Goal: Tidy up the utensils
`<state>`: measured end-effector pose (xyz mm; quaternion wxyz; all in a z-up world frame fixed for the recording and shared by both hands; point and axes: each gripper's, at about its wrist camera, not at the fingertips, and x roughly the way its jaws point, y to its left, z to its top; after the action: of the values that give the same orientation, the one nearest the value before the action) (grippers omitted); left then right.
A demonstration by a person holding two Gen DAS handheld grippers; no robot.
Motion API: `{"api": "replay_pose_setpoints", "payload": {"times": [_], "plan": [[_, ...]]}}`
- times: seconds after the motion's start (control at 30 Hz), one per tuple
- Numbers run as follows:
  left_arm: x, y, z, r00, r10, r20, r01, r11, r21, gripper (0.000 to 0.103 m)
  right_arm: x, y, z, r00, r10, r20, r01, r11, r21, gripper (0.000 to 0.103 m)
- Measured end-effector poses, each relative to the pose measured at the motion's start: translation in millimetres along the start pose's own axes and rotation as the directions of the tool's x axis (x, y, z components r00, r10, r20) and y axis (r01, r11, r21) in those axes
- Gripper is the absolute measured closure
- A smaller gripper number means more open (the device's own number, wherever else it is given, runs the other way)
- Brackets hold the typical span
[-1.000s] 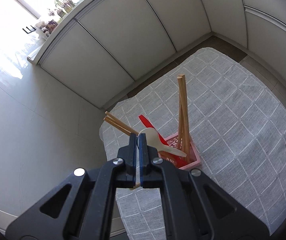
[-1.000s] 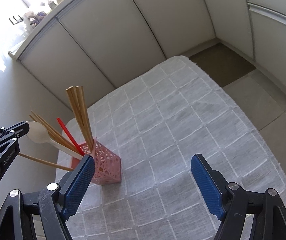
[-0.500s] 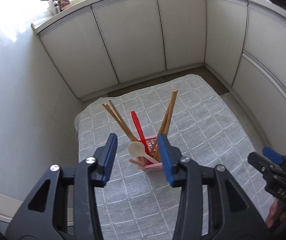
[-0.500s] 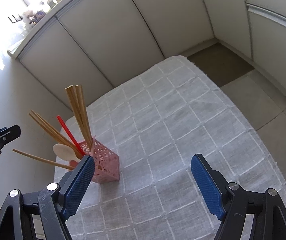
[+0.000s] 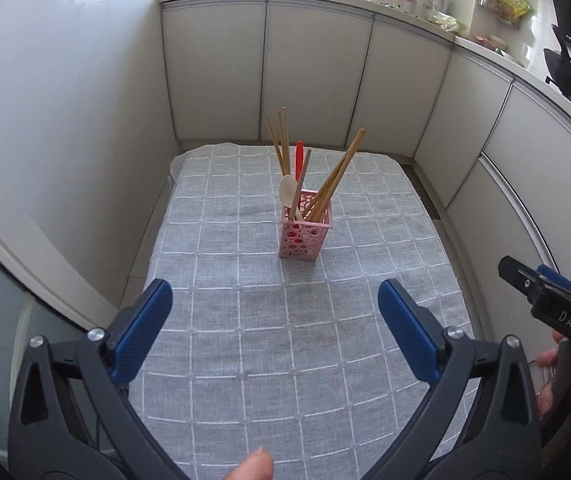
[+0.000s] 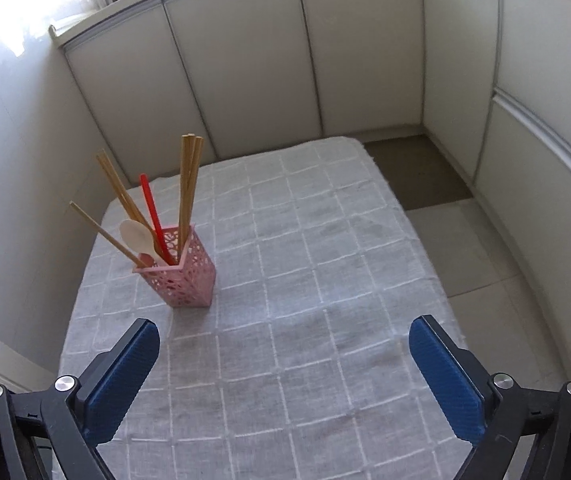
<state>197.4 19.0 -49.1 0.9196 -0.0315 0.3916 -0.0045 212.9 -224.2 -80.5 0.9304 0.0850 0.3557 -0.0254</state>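
A pink perforated holder point(image 5: 304, 232) point(image 6: 183, 272) stands upright on the grey checked cloth point(image 5: 245, 340) point(image 6: 305, 280). It holds several wooden chopsticks point(image 5: 335, 178) point(image 6: 187, 184), a red utensil point(image 5: 299, 159) point(image 6: 152, 212) and a cream spoon point(image 5: 288, 193) point(image 6: 138, 235). My left gripper point(image 5: 273, 312) is open and empty, well back from the holder. My right gripper point(image 6: 283, 340) is open and empty, to the right of and nearer than the holder; it also shows in the left wrist view point(image 5: 545, 300).
White cabinet doors point(image 5: 309, 76) point(image 6: 245, 64) wrap around the table's far and right sides. A counter with small items point(image 5: 425, 4) runs above them. Tiled floor point(image 6: 485, 248) lies to the right of the table.
My left gripper let go of the chopstick, opened wide and drew back from the holder. The chopstick now stands in the holder. The right gripper stayed open and shifted slightly.
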Motion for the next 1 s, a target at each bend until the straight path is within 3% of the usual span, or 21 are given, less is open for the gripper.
{"api": "replay_pose_setpoints", "payload": {"times": [0.2, 0.37, 1.0], "plan": [[-42.8, -2.4, -24.8, 0.996, 0.053, 0.066, -0.053, 0.999, -0.005, 0.001, -69.7, 9.9, -20.2, 0.994, -0.014, 0.110, 0.024, 0.995, -0.096, 0.001], [-61.5, -11.4, -28.1, 0.991, 0.069, 0.112, -0.072, 0.997, 0.020, 0.001, -98.3, 19.6, -29.9, 0.987, -0.032, 0.158, 0.052, 0.991, -0.127, 0.001], [-82.6, -26.4, -44.9, 0.987, 0.042, 0.157, -0.047, 0.998, 0.029, 0.001, -108.2, 40.4, -38.9, 0.982, -0.029, 0.187, 0.063, 0.982, -0.178, 0.001]]}}
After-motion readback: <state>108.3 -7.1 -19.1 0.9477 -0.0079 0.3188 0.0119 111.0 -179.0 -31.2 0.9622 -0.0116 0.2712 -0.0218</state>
